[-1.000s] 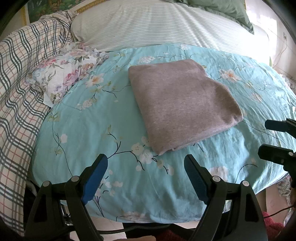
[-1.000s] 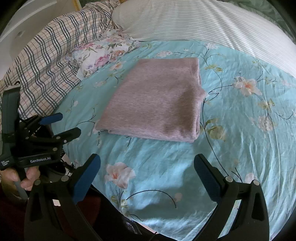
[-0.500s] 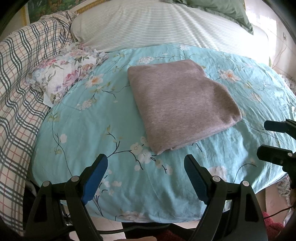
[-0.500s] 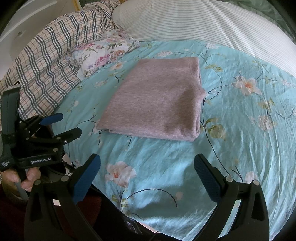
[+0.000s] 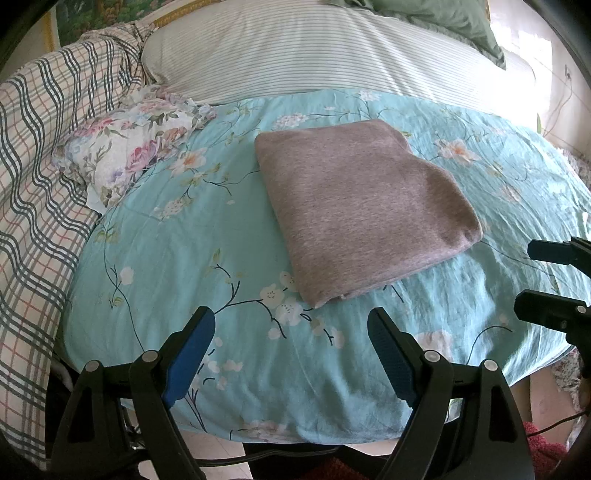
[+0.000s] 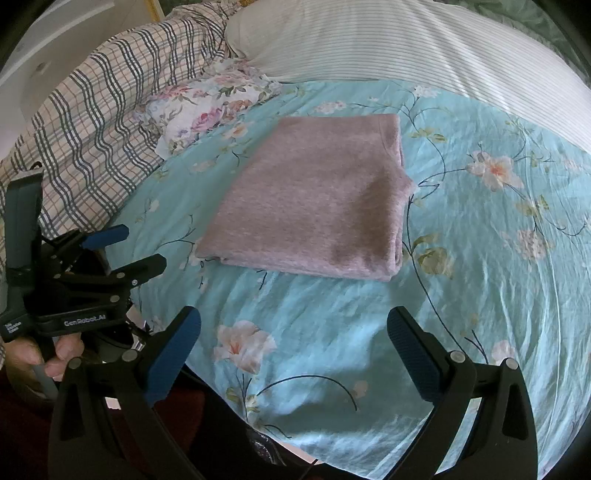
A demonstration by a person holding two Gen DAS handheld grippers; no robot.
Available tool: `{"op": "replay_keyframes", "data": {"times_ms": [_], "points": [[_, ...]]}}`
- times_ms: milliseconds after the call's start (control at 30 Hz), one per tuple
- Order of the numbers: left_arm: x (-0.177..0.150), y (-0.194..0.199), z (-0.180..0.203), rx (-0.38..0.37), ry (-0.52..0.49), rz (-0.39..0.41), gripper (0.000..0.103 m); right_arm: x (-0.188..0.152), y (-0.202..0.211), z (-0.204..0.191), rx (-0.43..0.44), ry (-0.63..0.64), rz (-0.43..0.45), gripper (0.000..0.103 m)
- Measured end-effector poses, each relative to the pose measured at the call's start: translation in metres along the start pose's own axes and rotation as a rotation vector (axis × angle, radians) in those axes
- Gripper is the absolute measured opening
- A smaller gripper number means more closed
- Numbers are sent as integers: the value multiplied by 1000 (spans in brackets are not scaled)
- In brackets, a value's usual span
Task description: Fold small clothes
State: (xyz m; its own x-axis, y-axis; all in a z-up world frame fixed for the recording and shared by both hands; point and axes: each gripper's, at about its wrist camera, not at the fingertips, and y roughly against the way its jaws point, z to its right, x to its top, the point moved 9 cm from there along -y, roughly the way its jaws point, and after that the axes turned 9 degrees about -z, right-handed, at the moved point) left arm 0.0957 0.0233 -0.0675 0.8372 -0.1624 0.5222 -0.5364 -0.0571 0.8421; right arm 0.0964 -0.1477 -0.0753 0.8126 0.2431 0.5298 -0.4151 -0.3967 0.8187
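Note:
A mauve-grey garment [image 5: 362,206] lies folded into a neat rectangle on the turquoise floral sheet [image 5: 192,266]; it also shows in the right wrist view [image 6: 314,206]. My left gripper [image 5: 291,332] is open and empty, held back near the bed's front edge, short of the garment's near corner. It also shows at the left of the right wrist view [image 6: 129,247]. My right gripper [image 6: 293,328] is open and empty, in front of the garment's near edge. Its fingers [image 5: 554,280] show at the right of the left wrist view.
A small floral-print cloth [image 5: 133,144] lies bunched at the back left, next to a plaid blanket [image 5: 40,177]. A striped white pillow [image 5: 314,51] lies behind the sheet, with a green pillow [image 5: 443,18] beyond it.
Both views have shifted very slightly; the garment sits a touch higher in each. Both grippers stay open and the garment has not moved.

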Motion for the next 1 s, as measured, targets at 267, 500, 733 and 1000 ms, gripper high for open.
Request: {"op": "replay_keyframes", "data": {"times_ms": [267, 500, 733, 1000], "points": [[1, 0, 0, -1, 2, 1, 85, 0, 1, -4, -2, -4, 3, 101], [2, 1, 1, 3, 4, 3, 85, 0, 1, -4, -1, -3, 4, 101], [2, 1, 2, 4, 5, 4, 85, 0, 1, -6, -1, -5, 4, 101], [2, 1, 2, 5, 6, 5, 85, 0, 1, -5, -1, -5, 4, 101]]}}
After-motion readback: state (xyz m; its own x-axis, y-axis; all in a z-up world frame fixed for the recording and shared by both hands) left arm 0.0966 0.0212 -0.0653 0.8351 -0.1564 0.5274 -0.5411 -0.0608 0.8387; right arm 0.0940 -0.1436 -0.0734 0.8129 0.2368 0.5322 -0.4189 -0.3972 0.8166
